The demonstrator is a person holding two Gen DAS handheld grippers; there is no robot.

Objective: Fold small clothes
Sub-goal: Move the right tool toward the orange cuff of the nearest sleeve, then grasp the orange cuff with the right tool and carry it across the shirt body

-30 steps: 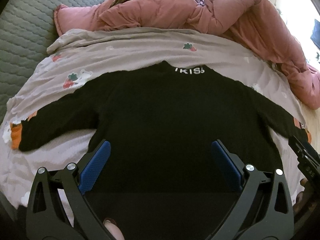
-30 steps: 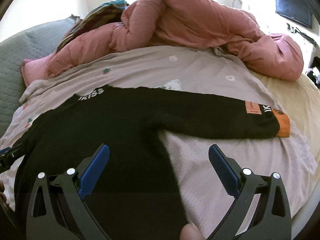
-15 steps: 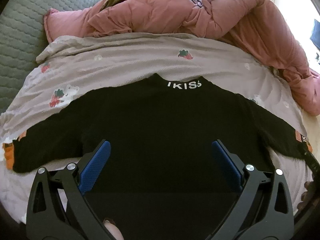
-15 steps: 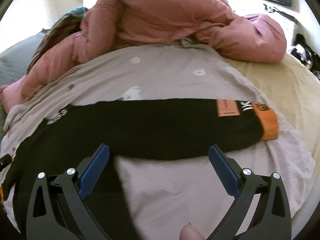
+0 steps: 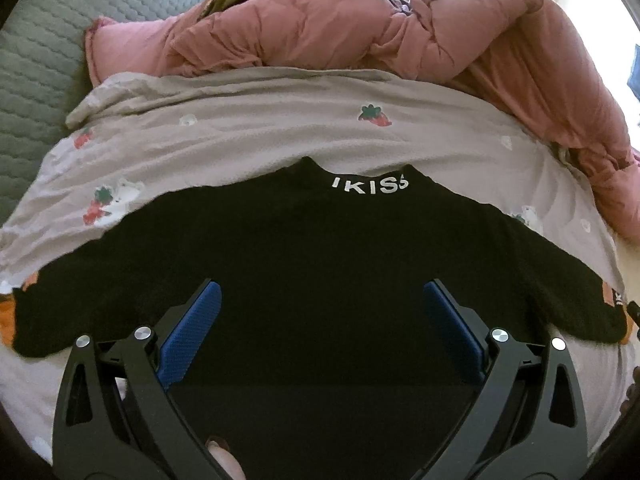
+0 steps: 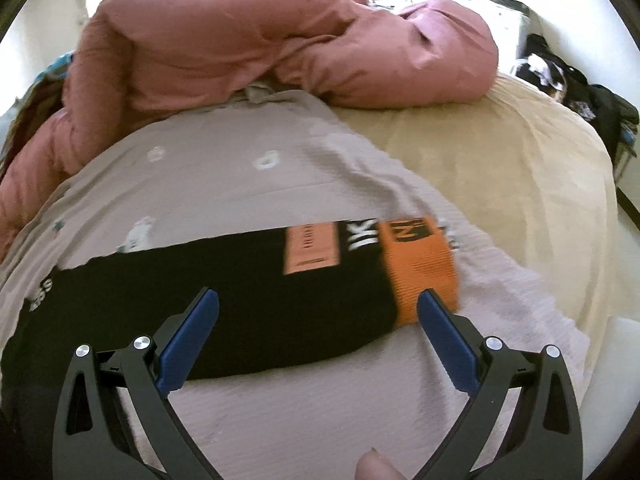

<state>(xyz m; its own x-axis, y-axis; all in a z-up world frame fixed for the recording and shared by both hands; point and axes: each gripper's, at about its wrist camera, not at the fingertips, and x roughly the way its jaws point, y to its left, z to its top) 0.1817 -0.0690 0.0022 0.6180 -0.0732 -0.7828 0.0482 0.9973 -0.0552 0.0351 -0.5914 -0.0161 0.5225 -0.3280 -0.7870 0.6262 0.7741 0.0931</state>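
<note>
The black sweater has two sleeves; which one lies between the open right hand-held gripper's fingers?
The sleeve with the orange cuff beside the peach patch.

Pink duvet (image 5: 360,32) bunched behind strawberry-print sheet (image 5: 260,128).

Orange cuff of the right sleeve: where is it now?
In the right wrist view, the orange cuff lies flat on the grey sheet, just ahead of the open right gripper, by its right finger.
</note>
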